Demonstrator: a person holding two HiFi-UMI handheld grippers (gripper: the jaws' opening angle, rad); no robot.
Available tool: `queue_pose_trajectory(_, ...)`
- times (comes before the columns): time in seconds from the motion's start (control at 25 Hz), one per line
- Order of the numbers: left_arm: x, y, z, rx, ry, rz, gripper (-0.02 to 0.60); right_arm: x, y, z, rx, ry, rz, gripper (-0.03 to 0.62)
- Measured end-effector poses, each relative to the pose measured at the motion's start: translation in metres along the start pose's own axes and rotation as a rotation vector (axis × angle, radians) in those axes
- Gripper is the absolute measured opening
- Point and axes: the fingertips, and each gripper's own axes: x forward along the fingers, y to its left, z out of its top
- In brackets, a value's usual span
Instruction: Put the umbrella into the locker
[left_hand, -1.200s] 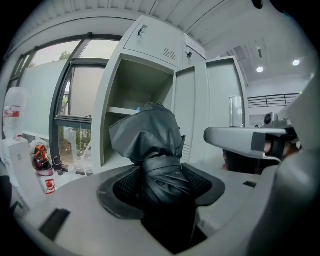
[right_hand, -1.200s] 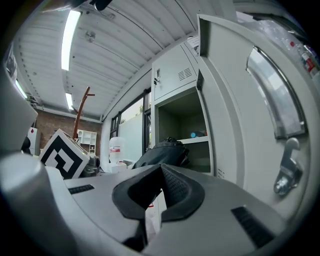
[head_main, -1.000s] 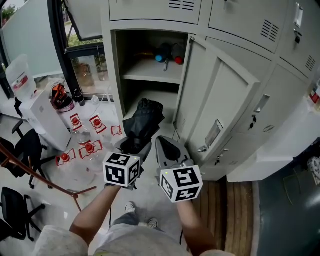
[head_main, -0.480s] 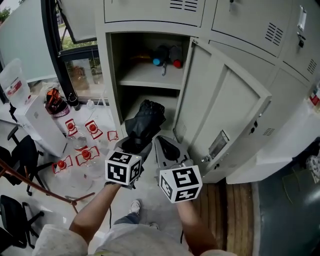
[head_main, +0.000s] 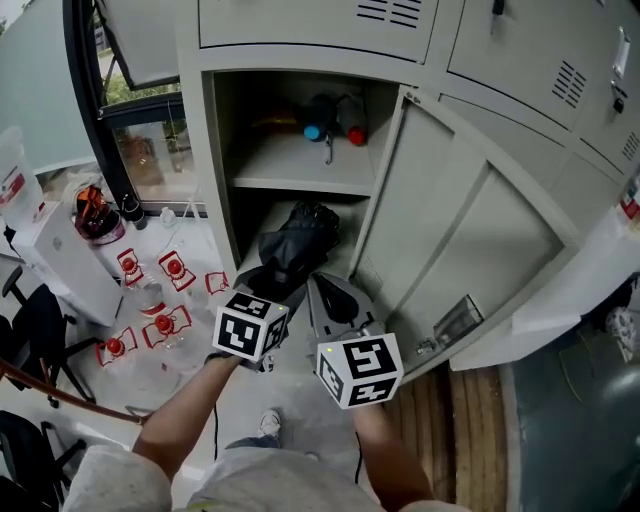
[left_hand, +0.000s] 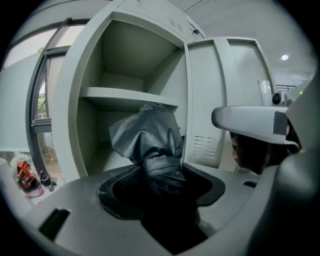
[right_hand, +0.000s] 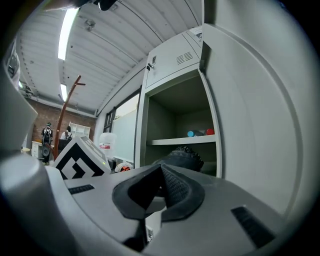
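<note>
From the head, looking down: an open locker (head_main: 222, 150), door (head_main: 470, 230) swung out to the right. Inside, a shelf (head_main: 300, 182) with a few bottles (head_main: 335, 118) at the back, one blue cap, one red. Under the shelf, a lower space. In the left gripper (head_main: 270, 288), a black folded umbrella (head_main: 295, 240), pinched tight near its lower end. Pointing up and away, top end right at the mouth of that lower space; hard to say whether past the edge or not. Just to the right, the right gripper (head_main: 333, 298), close beside the umbrella, holding nothing. On the floor (head_main: 300, 400) to the left, small things with red tops (head_main: 165, 295) and a white box (head_main: 65, 255). From the left gripper (left_hand: 160, 182): both jaws squeezed on the umbrella (left_hand: 150, 142), crumpled black cloth sticking up out of the grip. Behind it the locker (left_hand: 70, 100), wide open, with the shelf (left_hand: 125, 98) across the middle and the door (left_hand: 212, 100) on the right. From the right gripper (right_hand: 161, 172): jaws pressed together, black pads meeting at the tip, nothing between them. Past them, the dark top of the umbrella (right_hand: 184, 157) in front of the locker (right_hand: 175, 90) — under the shelf (right_hand: 182, 141), with the bottles (right_hand: 199, 133) on it. To the left, the cube (right_hand: 80, 161) of the left gripper; to the right, the big pale door (right_hand: 260, 125).
</note>
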Motion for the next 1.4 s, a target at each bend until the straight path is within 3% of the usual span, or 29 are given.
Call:
queue_pose_trajectory(0.72, 0.069, 0.03, 0.029, 0.241, 0.094, -0.077, 0.253, 0.041, -0.032, -0.002, 0.009, -0.004, -0.095, 0.003)
queue_pose_trajectory(1.0, 0.1, 0.032, 0.04, 0.328, 0.092, -0.1, 0.253, 0.046, -0.046, -0.005, 0.008, -0.003, -0.136, 0.003)
queue_pose_trajectory(1.4, 0.126, 0.05, 0.049, 0.391, 0.113, -0.068, 0.253, 0.055, -0.055, -0.013, 0.01, 0.013, -0.16, 0.003)
